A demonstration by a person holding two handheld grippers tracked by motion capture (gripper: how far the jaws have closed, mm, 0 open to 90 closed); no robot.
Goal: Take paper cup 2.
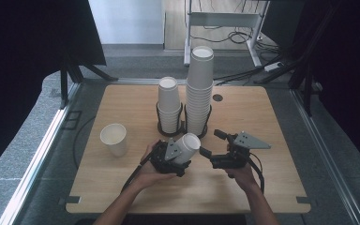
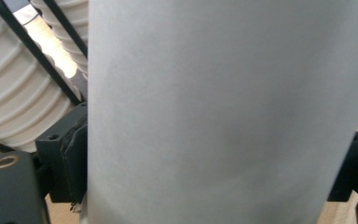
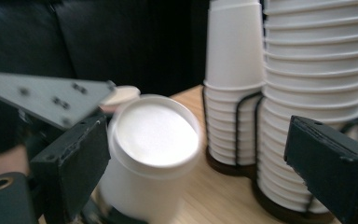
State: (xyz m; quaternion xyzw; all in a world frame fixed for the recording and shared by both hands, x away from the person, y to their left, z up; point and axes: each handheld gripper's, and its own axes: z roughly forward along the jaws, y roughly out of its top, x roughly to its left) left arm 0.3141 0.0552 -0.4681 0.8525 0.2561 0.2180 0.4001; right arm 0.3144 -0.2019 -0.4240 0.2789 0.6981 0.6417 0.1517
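Observation:
My left gripper [image 1: 182, 157] is shut on a white paper cup [image 1: 188, 146] that lies tilted, its mouth towards the upper right. In the left gripper view the cup's wall [image 2: 223, 112] sits pressed between the two black pads [image 2: 72, 158]. My right gripper [image 1: 213, 143] stands open just right of the cup's mouth, with nothing between its fingers. In the right gripper view the cup's open mouth [image 3: 154, 135] faces the camera, beside the left jaw and apart from the right one.
Two stacks of white cups stand in black wire holders at the table's middle: a short one [image 1: 169, 105] and a taller one [image 1: 199, 89]. A single upright cup [image 1: 114, 138] stands at the left. The wooden table [image 1: 272, 122] is bare at the right.

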